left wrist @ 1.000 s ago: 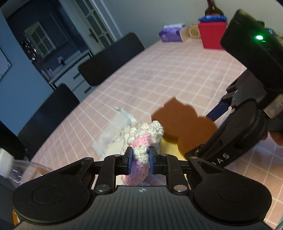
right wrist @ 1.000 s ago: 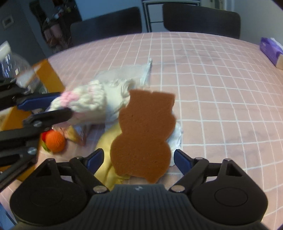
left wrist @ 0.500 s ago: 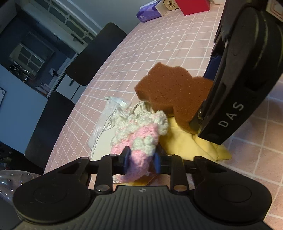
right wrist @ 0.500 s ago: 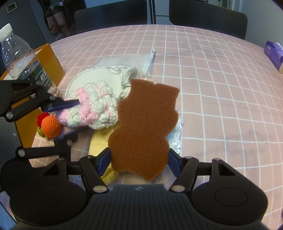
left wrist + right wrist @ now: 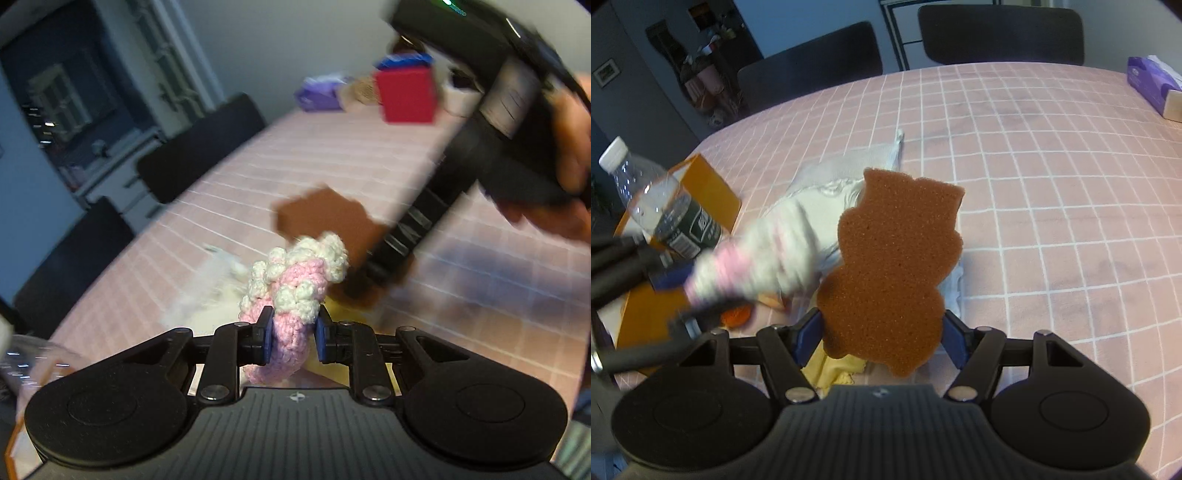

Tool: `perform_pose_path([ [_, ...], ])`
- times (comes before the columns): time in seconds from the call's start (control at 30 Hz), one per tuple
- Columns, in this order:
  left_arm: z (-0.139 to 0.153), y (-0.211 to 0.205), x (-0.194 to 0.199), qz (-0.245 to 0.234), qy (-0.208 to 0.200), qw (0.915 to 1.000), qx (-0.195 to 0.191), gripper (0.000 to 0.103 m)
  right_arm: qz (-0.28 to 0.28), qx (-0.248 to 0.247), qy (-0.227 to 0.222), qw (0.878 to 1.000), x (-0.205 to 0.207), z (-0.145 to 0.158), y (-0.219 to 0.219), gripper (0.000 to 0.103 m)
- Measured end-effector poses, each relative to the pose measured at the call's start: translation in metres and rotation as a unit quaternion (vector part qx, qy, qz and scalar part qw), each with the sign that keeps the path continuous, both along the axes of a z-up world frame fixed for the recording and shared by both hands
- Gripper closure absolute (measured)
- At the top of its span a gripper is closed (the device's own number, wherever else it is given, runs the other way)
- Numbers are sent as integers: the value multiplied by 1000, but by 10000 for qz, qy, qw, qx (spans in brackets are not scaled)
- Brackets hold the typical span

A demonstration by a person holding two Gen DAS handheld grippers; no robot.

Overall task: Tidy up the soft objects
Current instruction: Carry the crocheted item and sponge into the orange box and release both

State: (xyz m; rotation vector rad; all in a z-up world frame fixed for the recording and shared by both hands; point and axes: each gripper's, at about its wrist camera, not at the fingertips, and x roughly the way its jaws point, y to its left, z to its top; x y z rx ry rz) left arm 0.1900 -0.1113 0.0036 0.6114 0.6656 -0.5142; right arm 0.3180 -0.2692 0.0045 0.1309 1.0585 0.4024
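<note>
Since half a second ago I have lifted my left gripper (image 5: pixel 291 338) and tipped it up: its view now takes in the far end of the bench (image 5: pixel 332 155) and the red box (image 5: pixel 406 94), where it looked down before. The pink and white crochet piece (image 5: pixel 291 291) has come up with it and shows blurred in the right wrist view. My right gripper (image 5: pixel 882 334) has risen too, so the brown bear-shaped sponge (image 5: pixel 897 266) sits higher above the cloths.
</note>
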Motion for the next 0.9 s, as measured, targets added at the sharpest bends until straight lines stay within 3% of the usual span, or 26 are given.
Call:
perform_pose_path([
  [0.1, -25, -12, 5, -61, 117, 9995, 283, 79, -58, -151, 44, 9999, 1, -5, -1, 36],
  [0.23, -38, -6, 9, 42, 201, 9994, 272, 79, -21, -402, -46, 9992, -1, -4, 0, 37],
  [0.43, 7, 14, -7, 295, -298, 9989, -217, 80, 42, -836, -785, 9934, -16, 20, 6, 38],
  [0.7, 68, 59, -63, 409, -519, 9923, -1050, 80, 468, -446, -1013, 9927, -48, 50, 19, 37],
  [0.9, 97, 97, -86, 733, -737, 9886, -1092, 80, 1033, -73, -1060, 9890, -74, 70, 45, 37],
])
